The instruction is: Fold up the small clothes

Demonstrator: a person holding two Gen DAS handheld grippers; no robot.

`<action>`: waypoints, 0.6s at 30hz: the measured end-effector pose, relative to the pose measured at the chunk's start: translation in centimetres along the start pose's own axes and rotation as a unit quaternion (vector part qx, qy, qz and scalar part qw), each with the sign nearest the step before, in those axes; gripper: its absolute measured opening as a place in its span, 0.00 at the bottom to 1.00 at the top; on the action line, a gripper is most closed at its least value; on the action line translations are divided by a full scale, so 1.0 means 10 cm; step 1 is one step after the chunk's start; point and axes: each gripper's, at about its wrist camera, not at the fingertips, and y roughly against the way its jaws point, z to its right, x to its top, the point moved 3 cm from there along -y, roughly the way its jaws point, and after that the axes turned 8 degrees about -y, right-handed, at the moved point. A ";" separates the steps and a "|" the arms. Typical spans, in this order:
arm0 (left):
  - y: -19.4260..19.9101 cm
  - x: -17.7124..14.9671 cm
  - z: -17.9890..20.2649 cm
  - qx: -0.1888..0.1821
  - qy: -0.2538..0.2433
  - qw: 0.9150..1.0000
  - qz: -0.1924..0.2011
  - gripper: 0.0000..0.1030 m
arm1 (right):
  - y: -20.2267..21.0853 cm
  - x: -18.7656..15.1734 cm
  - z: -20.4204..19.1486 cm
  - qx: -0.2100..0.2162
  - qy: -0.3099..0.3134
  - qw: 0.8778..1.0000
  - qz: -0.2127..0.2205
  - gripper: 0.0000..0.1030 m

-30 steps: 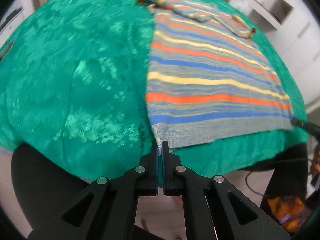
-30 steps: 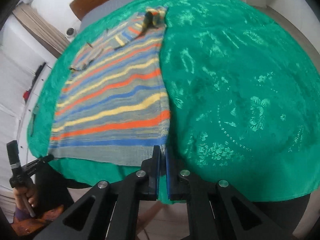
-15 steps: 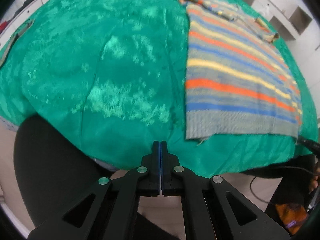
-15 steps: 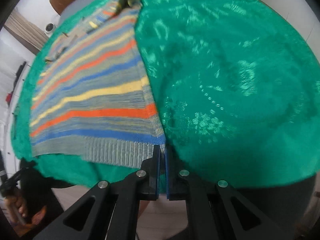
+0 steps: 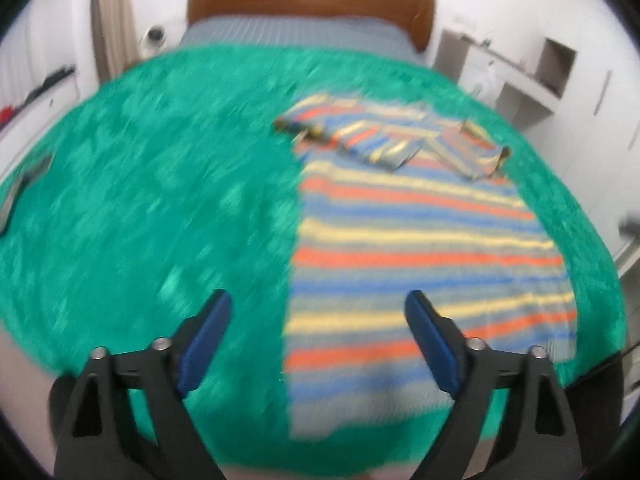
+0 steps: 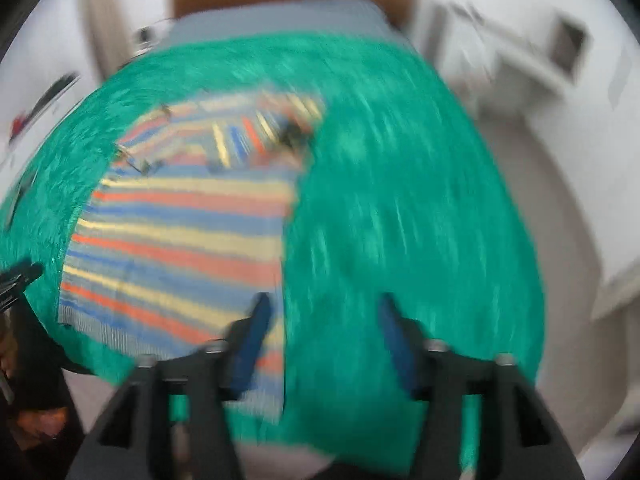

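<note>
A striped knit garment [image 5: 420,252] in orange, yellow, blue and grey lies flat on the green bedspread [image 5: 160,200], its sleeves folded in across the top. It also shows in the right wrist view [image 6: 180,240]. My left gripper [image 5: 318,308] is open and empty above the garment's lower left edge. My right gripper [image 6: 322,312] is open and empty above the garment's lower right edge. Both views are motion-blurred.
A brown headboard [image 5: 312,0] stands at the far end of the bed. White shelving [image 5: 520,80] is at the right. A dark object [image 5: 24,188] lies at the bedspread's left edge. The left gripper's tip [image 6: 20,276] shows at the left of the right wrist view.
Both grippers have opened from shut and let go of the garment's bottom corners. Both have risen and tilted up, so the headboard and wall now show.
</note>
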 end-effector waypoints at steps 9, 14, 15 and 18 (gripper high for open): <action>-0.55 -0.40 0.34 0.015 -0.047 0.998 -0.039 0.93 | -1.68 0.89 -1.34 0.096 0.156 0.983 -0.032 0.67; -0.61 -0.45 0.25 -0.001 -0.030 0.998 -0.061 1.00 | -2.37 1.06 -1.12 0.080 0.083 0.992 -0.059 0.16; -0.62 -0.45 0.24 -0.006 -0.024 0.998 -0.062 1.00 | -2.32 1.10 -1.00 0.071 0.064 0.994 -0.052 0.06; -0.61 -0.47 0.25 -0.012 -0.028 0.998 -0.063 1.00 | -1.97 1.25 -0.33 0.063 -0.026 0.998 -0.004 0.06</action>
